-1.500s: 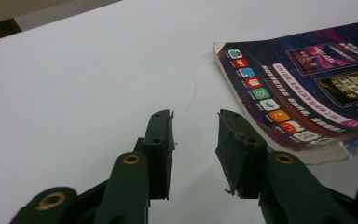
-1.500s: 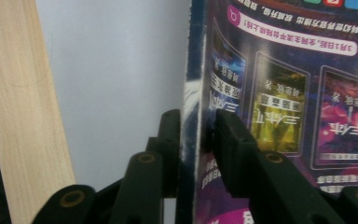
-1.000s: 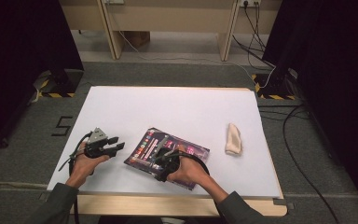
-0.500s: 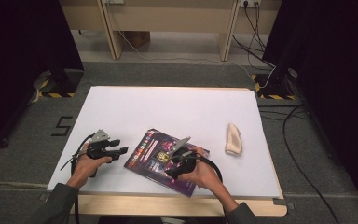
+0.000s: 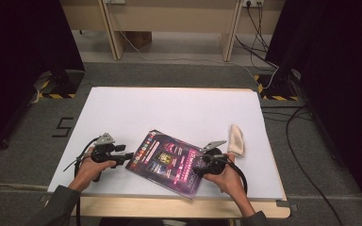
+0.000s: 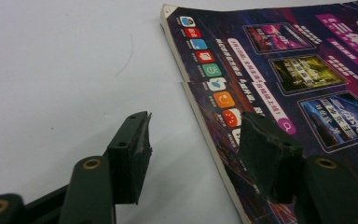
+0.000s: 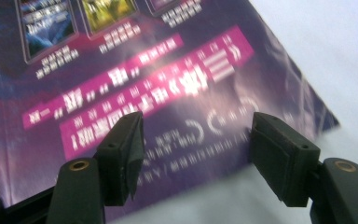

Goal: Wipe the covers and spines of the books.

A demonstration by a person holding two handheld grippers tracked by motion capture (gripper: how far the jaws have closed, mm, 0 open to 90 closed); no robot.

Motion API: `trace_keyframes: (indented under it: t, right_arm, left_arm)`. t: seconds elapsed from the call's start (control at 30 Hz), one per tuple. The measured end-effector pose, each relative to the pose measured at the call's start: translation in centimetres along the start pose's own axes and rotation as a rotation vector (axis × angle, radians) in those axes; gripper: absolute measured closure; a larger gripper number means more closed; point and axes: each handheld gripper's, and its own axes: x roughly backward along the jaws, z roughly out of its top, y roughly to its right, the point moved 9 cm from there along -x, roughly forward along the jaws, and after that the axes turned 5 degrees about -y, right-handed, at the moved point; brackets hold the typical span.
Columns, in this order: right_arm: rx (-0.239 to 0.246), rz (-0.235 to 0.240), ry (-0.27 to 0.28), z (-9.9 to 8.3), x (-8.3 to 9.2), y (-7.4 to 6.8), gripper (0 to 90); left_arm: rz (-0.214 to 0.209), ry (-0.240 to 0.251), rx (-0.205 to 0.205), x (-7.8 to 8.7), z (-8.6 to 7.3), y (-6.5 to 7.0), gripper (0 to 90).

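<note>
Straddling the magazine's [image 6: 279,70] edge, the left tool [image 6: 193,140] gapes empty, while the high view adds a cloth [image 5: 236,140]

In the right gripper view the magazine [image 7: 135,70] is smeared by motion, its lettering unreadable, and the top and left edges of the picture cut its cover off. In the left gripper view the magazine runs out past the right and bottom edges, and the right-hand jaw covers part of its icon column. From the high view the cover print is too small to read, and the pale cloth [image 5: 236,140] near the table's [image 5: 179,108] right edge is too small to identify further.
</note>
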Motion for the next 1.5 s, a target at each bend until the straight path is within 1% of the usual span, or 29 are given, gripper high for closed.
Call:
trace_keyframes:
  t: [0.07, 0.17, 0.2, 0.27, 0.3, 0.33, 0.4, 0.5, 0.6, 0.67, 0.73, 0.8, 0.83, 0.9, 1.0, 1.03, 1.13, 1.23, 1.3, 1.37, 1.4, 1.47, 1.5]
  right_arm:
    - [-0.017, -0.010, 0.001, -0.4, 0.1, 0.4, 35.9]
    - [-0.041, -0.005, -0.004, -1.1, 0.3, 0.6, 35.7]
    - [-0.049, 0.004, -0.005, -1.4, 0.3, 0.5, 35.5]
    - [-0.057, 0.040, -0.002, -1.6, 0.1, 0.1, 34.5]
    - [-0.050, 0.044, -0.001, -1.7, 0.0, -0.1, 33.5]
    - [-0.059, 0.040, -0.009, -1.8, 0.0, -0.2, 32.9]
    - [-0.055, 0.038, 0.007, -1.7, -0.1, -0.2, 31.7]
    - [-0.064, 0.040, 0.020, -1.5, -0.2, -0.3, 29.8]
    - [-0.057, 0.034, 0.025, -1.3, -0.3, -0.2, 29.9]
    - [-0.042, 0.022, 0.025, -1.1, -0.5, -0.1, 30.1]
    - [-0.050, 0.018, 0.021, -0.9, -0.6, 0.0, 30.1]
    - [-0.034, -0.001, 0.025, -0.6, -0.9, 0.4, 30.0]
    - [-0.037, -0.004, 0.029, -0.4, -0.9, 0.5, 30.0]
    - [-0.033, 0.000, 0.029, 0.1, -1.2, 0.9, 30.1]
    - [-0.033, -0.008, 0.037, 1.0, -1.7, 1.7, 29.8]
    - [-0.034, -0.002, 0.033, 1.3, -1.8, 1.9, 30.0]
    - [-0.030, -0.008, 0.025, 2.5, -2.4, 2.9, 29.8]
    - [-0.029, -0.009, 0.022, 3.8, -3.1, 3.7, 29.1]
    - [-0.045, -0.009, 0.031, 4.6, -3.6, 4.2, 27.0]
    - [-0.058, -0.017, 0.044, 5.4, -4.0, 4.7, 26.9]
    - [-0.053, -0.021, 0.043, 5.6, -4.2, 4.9, 26.9]
    - [-0.055, -0.029, 0.049, 6.1, -4.4, 5.0, 26.8]
    - [-0.060, -0.033, 0.051, 6.2, -4.4, 5.0, 27.0]
  left_arm:
    - [-0.006, 0.001, -0.002, 0.0, 0.0, 0.2, 43.2]
    - [-0.026, -0.011, -0.011, -0.1, -0.1, 0.8, 43.7]
    - [-0.031, -0.015, -0.014, -0.1, -0.2, 1.0, 43.8]
    - [-0.046, -0.027, -0.021, -0.2, -0.3, 1.5, 44.1]
    - [-0.052, -0.031, -0.028, -0.3, -0.4, 1.8, 44.1]
    - [-0.056, -0.035, -0.031, -0.3, -0.5, 1.9, 44.3]
    - [-0.072, -0.051, -0.038, -0.5, -0.7, 2.4, 44.7]
    - [-0.090, -0.073, -0.046, -0.8, -1.0, 2.8, 45.3]
    - [-0.085, -0.082, -0.053, -0.9, -1.1, 3.1, 44.2]
    - [-0.080, -0.084, -0.049, -0.8, -1.1, 3.1, 44.3]
    - [-0.073, -0.087, -0.052, -0.8, -1.2, 3.2, 44.2]
    - [-0.069, -0.093, -0.055, -0.6, -1.4, 3.3, 43.4]
    - [-0.068, -0.094, -0.055, -0.6, -1.4, 3.4, 43.2]
    - [-0.069, -0.103, -0.059, -0.3, -1.7, 3.6, 43.1]
    - [-0.070, -0.112, -0.063, -0.1, -2.0, 4.0, 42.7]
    - [-0.071, -0.110, -0.059, 0.0, -2.1, 4.2, 42.7]
    - [-0.070, -0.120, -0.065, 0.3, -2.4, 4.7, 42.6]
    - [-0.067, -0.119, -0.069, 0.4, -2.7, 5.4, 42.1]
    - [-0.066, -0.123, -0.075, 0.5, -2.9, 5.9, 41.9]
    - [-0.066, -0.122, -0.076, 0.6, -3.0, 6.3, 41.7]
    - [-0.068, -0.120, -0.075, 0.6, -3.1, 6.4, 41.8]
    - [-0.069, -0.119, -0.071, 0.7, -3.1, 6.5, 42.3]
    - [-0.064, -0.113, -0.068, 0.7, -2.9, 6.4, 43.9]
